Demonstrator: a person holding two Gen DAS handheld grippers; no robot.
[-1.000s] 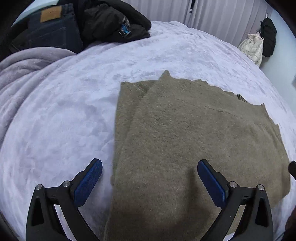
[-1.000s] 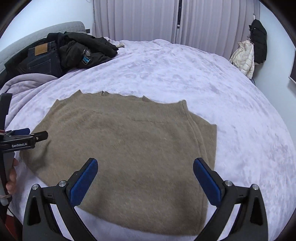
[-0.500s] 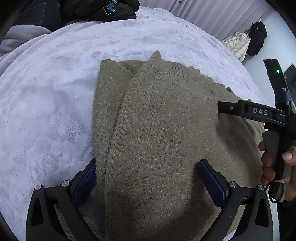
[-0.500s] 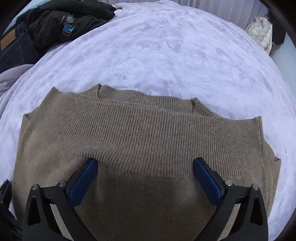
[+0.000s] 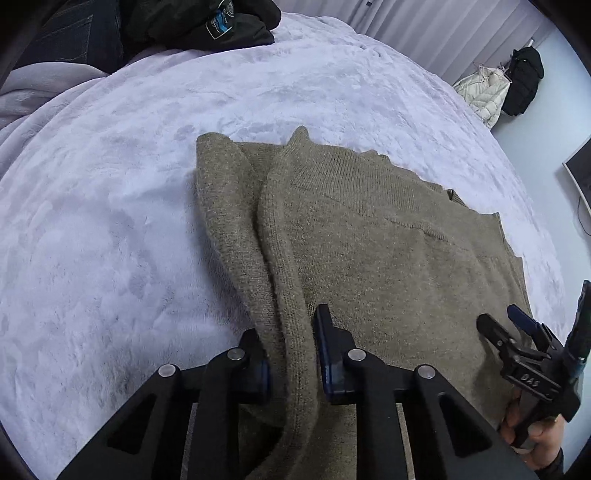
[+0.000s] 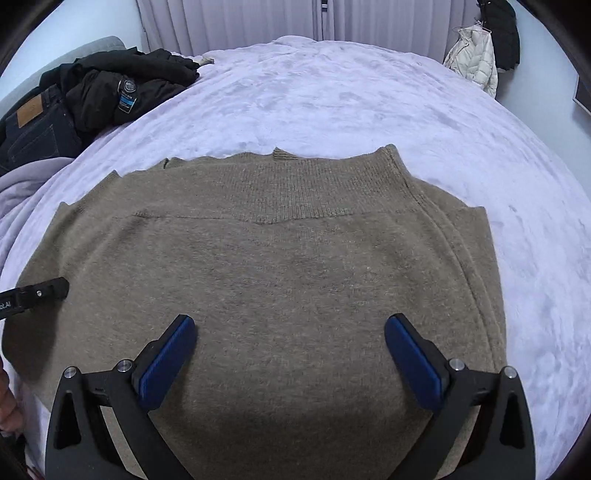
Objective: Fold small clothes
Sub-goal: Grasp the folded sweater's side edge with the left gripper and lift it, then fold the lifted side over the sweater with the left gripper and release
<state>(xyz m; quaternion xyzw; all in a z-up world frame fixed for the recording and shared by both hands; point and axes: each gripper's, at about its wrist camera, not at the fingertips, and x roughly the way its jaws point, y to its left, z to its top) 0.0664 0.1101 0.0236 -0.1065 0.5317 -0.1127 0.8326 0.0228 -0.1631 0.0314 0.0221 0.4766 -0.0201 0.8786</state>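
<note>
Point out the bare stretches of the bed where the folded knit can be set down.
Free: the pale plush bedspread between the olive-brown knit sweater and the grey curtains, and the strip along the sweater's right edge. In the left wrist view, the wide patch left of the sweater is also bare. Crowded: the far-left corner, with the black jacket and dark jeans.

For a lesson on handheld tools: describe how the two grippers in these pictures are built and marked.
Both are black plastic frames with triangular cut-outs and silver rivets. The right gripper carries ribbed blue pads on its fingers; the left gripper has the same blue pads. The right one's side bears white letters "DAS", and a dark sleeve shows below the hand.
</note>
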